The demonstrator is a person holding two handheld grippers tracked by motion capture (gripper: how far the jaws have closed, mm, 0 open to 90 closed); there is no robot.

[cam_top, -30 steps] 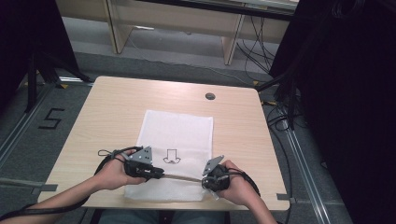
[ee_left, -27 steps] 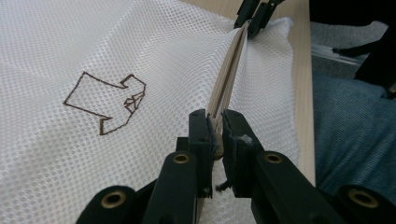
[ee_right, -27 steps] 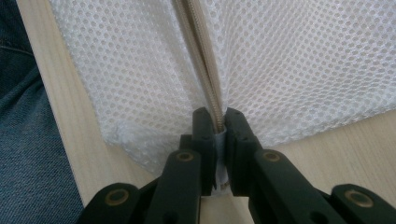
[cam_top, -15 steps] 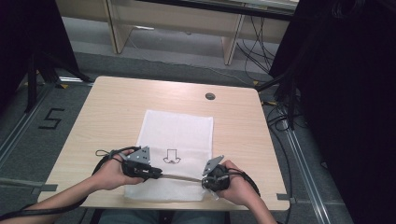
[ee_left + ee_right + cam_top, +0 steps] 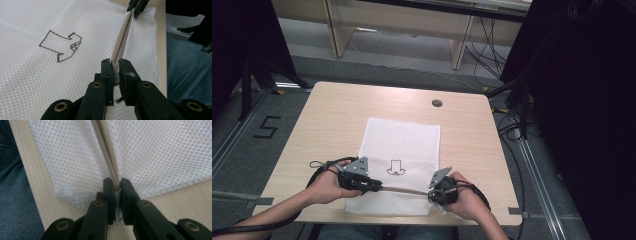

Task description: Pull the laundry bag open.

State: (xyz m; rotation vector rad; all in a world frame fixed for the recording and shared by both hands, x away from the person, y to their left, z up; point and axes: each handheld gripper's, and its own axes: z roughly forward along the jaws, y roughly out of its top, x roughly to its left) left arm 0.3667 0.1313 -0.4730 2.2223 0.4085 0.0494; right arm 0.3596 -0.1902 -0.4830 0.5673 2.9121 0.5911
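Note:
A white mesh bag (image 5: 402, 145) lies flat on the wooden table (image 5: 337, 115), with a small brown outline drawing (image 5: 395, 167) on it. A beige zipper strip (image 5: 404, 189) runs across its near part, pulled taut and lifted into a ridge. My left gripper (image 5: 379, 187) is shut on the left end of that zipper strip (image 5: 122, 42). My right gripper (image 5: 435, 192) is shut on the right end. In the left gripper view the jaws pinch the strip and the right gripper's tips (image 5: 136, 5) show at its far end. In the right gripper view the zipper strip (image 5: 106, 150) rises from my right gripper (image 5: 116, 187).
A round cable hole (image 5: 437, 103) sits near the table's far edge. Bare wood lies left, right and beyond the bag. The person's blue-jeaned legs (image 5: 12, 195) are just past the near table edge. Dark stands and cables (image 5: 512, 100) flank the table.

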